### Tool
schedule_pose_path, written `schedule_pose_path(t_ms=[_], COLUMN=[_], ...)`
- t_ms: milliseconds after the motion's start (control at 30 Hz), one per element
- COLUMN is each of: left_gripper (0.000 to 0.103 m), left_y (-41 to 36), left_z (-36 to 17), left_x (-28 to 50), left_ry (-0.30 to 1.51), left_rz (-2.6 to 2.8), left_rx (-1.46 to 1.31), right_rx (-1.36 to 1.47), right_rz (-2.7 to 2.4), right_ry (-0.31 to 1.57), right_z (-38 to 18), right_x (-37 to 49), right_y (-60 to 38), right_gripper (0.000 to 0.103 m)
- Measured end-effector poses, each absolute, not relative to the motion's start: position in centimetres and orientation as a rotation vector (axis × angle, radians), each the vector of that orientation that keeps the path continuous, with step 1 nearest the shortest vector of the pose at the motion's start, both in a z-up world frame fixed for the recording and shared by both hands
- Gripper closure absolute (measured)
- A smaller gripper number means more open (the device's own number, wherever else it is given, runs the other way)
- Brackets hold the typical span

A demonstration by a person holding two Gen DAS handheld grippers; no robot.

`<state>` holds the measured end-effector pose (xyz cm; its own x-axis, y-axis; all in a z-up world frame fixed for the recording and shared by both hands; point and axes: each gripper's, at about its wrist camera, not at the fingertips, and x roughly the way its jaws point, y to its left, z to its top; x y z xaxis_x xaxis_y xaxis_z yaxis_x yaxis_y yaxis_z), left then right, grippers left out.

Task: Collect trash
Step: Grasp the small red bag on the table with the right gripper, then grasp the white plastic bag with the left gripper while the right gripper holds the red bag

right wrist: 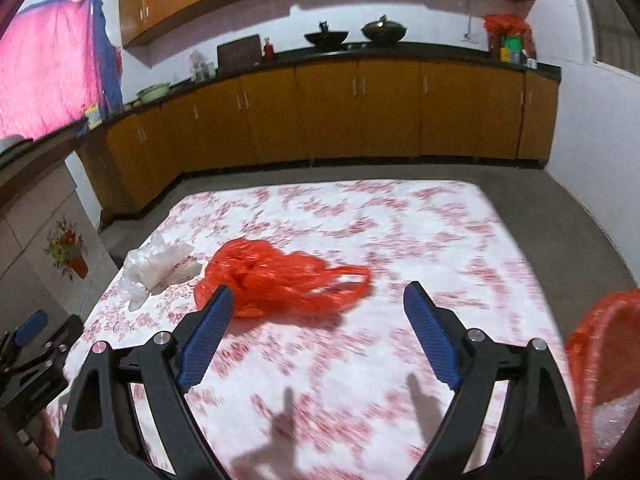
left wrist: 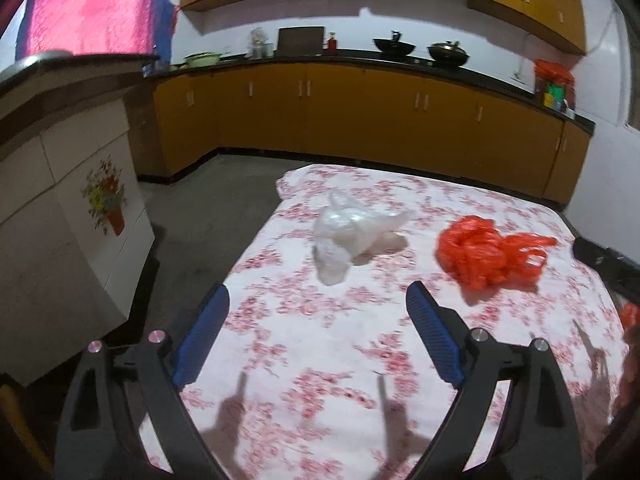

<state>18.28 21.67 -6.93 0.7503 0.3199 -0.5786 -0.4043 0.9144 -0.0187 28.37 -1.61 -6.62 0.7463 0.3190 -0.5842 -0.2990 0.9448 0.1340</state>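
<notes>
The left gripper [left wrist: 318, 304] and right gripper [right wrist: 319, 304] are both wide apart, holding nothing. The clear bag [left wrist: 352, 236] sits near the table's [left wrist: 320, 360] left edge, the red bag [right wrist: 276, 280] beside it. Squeeze each bag's puffy middle.

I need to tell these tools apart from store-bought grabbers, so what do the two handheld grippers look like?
Both look alike. The left gripper and right gripper each have two black frame-like arms with cut-out slots, silver round bolt heads at the joints, and flat blue ribbed pads on the fingers. No cables, markings or sleeves are visible.
</notes>
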Motion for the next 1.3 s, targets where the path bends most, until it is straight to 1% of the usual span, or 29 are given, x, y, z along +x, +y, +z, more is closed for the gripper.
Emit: schedule_pose_path(t_ms=[267,500,533,567,600,633,667,700,733,767,800,1000,1067,1300], left_gripper=[0.015,0.015,0.015,0.015,0.015,0.015,0.015,0.015,0.015,0.015,0.015,0.015,0.013,0.012], left_y=[23.7,24.8,25.0,25.0,25.0,25.0,24.9,24.8,24.8,24.7,24.7,23.9,23.6,23.4], left_z=[-7.5,-8.1,-8.2,-8.3,-8.4,-8.4,-8.5,-8.5,-8.5,-8.5,-8.5,-8.3,-8.2,-8.2], left_x=[19.1,19.6,19.7,19.8,19.9,19.9,20.0,20.1,20.2,20.3,20.5,21.7,22.4,27.0], left_ry=[0.6,0.612,0.615,0.619,0.622,0.624,0.625,0.627,0.629,0.632,0.634,0.637,0.634,0.649], left_rz=[0.42,0.429,0.429,0.43,0.43,0.429,0.428,0.426,0.423,0.419,0.416,0.394,0.386,0.382], left_rx=[-0.184,-0.202,-0.205,-0.206,-0.207,-0.207,-0.206,-0.205,-0.206,-0.208,-0.209,-0.203,-0.192,-0.144], right_rx=[-0.039,-0.131,-0.135,-0.14,-0.14,-0.139,-0.131,-0.128,-0.127,-0.131,-0.134,-0.098,-0.093,-0.09], right_rz=[0.367,0.395,0.399,0.402,0.408,0.416,0.428,0.43,0.432,0.43,0.428,0.407,0.389,0.317], right_ry=[0.674,0.781,0.79,0.8,0.809,0.819,0.823,0.827,0.828,0.828,0.828,0.81,0.799,0.767], right_z=[-8.0,-10.5,-10.7,-10.9,-11.0,-11.2,-11.2,-11.2,-11.3,-11.3,-11.3,-10.8,-10.4,-9.7], right_x=[31.7,33.8,33.9,34.0,34.0,34.1,34.1,34.2,34.2,34.2,34.2,33.8,33.5,32.4], right_y=[4.8,7.2,7.3,7.4,7.5,7.5,7.3,7.3,7.3,7.3,7.2,4.8,3.6,-1.0], right_gripper=[0.017,0.017,0.018,0.028,0.042,0.05,0.064,0.075,0.081,0.09,0.095,0.097,0.097,0.097])
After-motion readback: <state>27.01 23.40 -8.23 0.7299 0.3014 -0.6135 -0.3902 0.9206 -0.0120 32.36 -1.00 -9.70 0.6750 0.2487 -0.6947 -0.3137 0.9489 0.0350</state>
